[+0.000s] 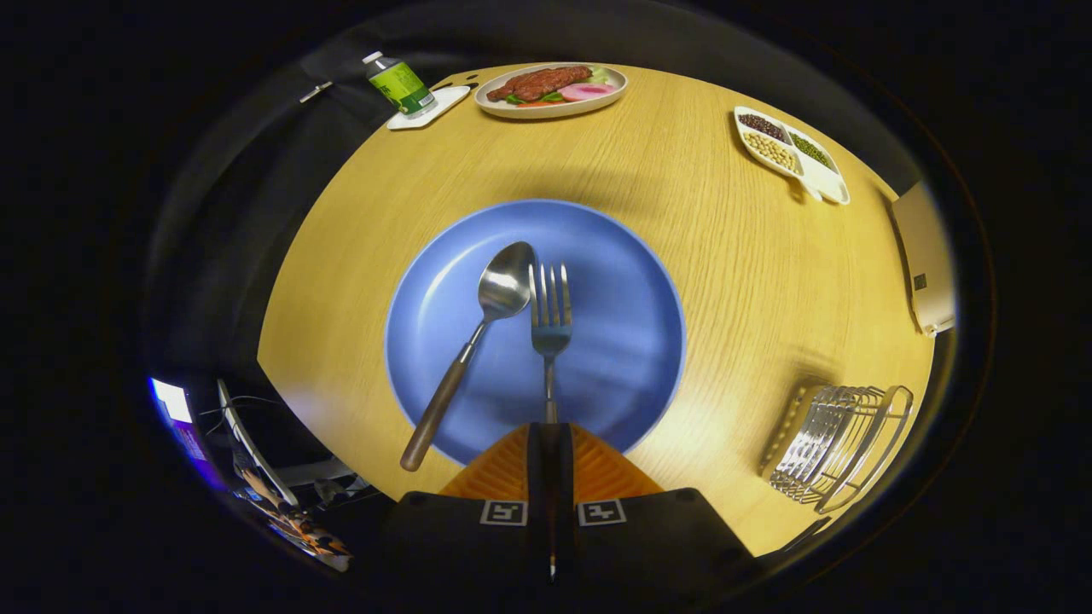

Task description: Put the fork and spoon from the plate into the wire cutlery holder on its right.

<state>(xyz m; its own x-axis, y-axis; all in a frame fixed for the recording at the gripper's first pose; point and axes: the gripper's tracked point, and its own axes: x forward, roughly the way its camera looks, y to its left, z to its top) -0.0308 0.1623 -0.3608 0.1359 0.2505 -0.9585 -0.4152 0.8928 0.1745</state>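
Blue is the plate (pixel 614 281) right ahead of your gripper (pixel 550 431), resting flat on the light wooden table (pixel 708 256). On it lie the 2 pieces of cutlery. The fork (pixel 550 328) points its tines away from you, and its thin handle runs straight back into the narrow slot between your 2 fingers; both fingers are closed together on that handle, pinching it at the near rim of the plate. The handle's tail end shows again behind the fingers, poking out toward you.

The spoon (pixel 478 337) lies just to the left of the fork, its shiny bowl near the fork's tines but not clearly touching them. Its darker handle slants back and to the left, crossing the plate's rim so that the end hangs over the table.

To your right, well apart from the plate, you can see the wire cutlery holder (pixel 840 448) near the table's edge, its metal bars curving in a row.

Beyond the plate, on the far side of the table, sit an oval dish of food (pixel 550 92), a green-labelled bottle (pixel 399 83) standing on a small white coaster (pixel 431 108) to the dish's left, and a white divided tray of beans (pixel 789 152) off to the right.
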